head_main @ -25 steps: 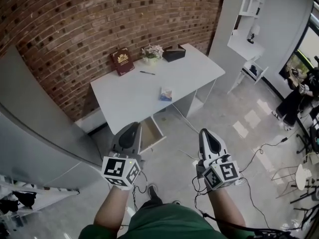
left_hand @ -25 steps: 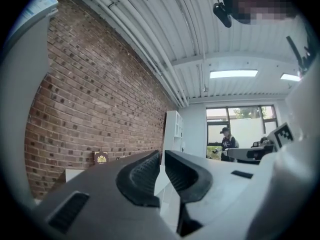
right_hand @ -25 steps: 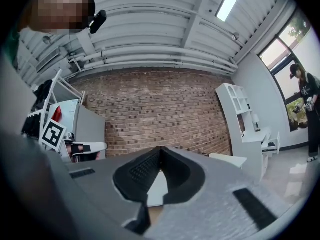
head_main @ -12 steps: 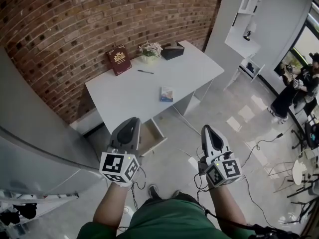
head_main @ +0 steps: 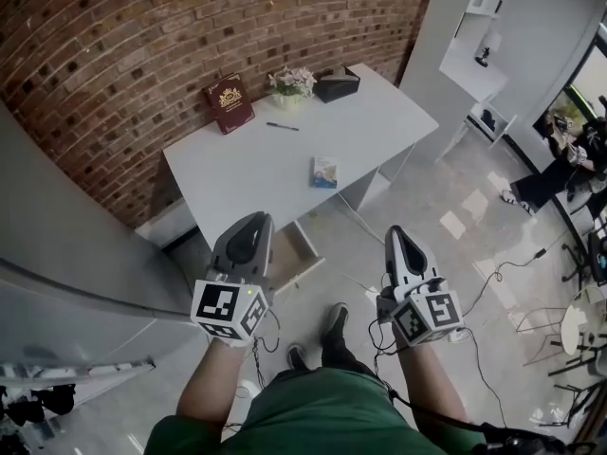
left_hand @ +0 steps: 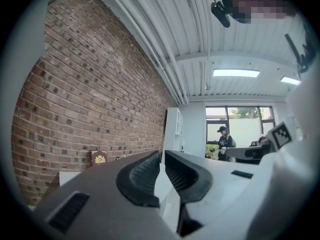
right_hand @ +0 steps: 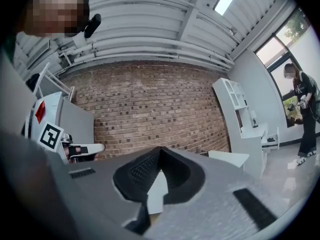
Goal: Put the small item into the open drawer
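Note:
The small item, a little blue-and-white box, lies near the front right of the white desk in the head view. Under the desk's front edge the open drawer juts out, half hidden behind my left gripper. That gripper is shut and empty, held in the air short of the desk. My right gripper hovers over the floor right of the drawer, also shut with nothing in it. In their own views the left gripper and right gripper show only closed pads against the brick wall.
On the desk's back edge stand a red book, a flower pot and a black box, with a pen in front. A white shelf is at the right, cables on the floor, a person far right.
The person's foot has stepped forward and the desk sits slightly further right in view. Both grippers stay shut and level in front of the body.

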Tool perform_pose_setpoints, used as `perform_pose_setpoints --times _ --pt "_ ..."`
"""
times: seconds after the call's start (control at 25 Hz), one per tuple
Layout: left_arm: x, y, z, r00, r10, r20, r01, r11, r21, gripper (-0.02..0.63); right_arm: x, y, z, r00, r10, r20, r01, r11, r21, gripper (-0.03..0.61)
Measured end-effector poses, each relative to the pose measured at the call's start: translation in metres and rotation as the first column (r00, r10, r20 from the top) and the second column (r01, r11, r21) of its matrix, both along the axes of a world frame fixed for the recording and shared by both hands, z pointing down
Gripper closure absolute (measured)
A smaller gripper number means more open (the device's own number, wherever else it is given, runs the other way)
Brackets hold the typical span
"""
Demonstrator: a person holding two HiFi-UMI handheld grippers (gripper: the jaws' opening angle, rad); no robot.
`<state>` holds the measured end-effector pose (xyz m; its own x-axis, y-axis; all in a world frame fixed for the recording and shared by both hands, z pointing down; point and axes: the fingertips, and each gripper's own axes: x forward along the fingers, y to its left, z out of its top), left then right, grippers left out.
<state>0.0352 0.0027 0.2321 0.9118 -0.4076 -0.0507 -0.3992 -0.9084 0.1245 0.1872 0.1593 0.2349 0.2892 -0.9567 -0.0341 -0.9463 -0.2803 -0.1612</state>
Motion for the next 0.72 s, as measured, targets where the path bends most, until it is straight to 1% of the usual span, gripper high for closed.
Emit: perform_pose_setpoints --times 0.16,0.28,0.48,0.72 --pt "0.012 -0.019 -0.005 0.999 -0.033 0.007 0.033 0.999 0.016 0.583 0.019 -0.022 0.0 1.0 -0.026 0.014 0.026 0.999 0.024 0.575" --pt "0.028 -0.032 -0.007 0.998 -0.057 0.021 0.057 0.998 0.008 0.583 0.039 -0.038 0.003 0.999 -0.043 0.028 0.043 0.999 0.023 0.575" --pt "0.061 -0.058 0.002 0.996 -0.087 0.034 0.087 0.996 -0.005 0.583 0.08 -0.069 0.011 0.996 -0.075 0.047 0.074 0.997 0.024 0.575" --pt "0.104 -0.077 0.017 0.992 -0.109 0.068 0.111 0.994 -0.023 0.583 0.129 -0.097 0.033 0.989 -0.093 0.115 0.093 0.996 0.004 0.575"
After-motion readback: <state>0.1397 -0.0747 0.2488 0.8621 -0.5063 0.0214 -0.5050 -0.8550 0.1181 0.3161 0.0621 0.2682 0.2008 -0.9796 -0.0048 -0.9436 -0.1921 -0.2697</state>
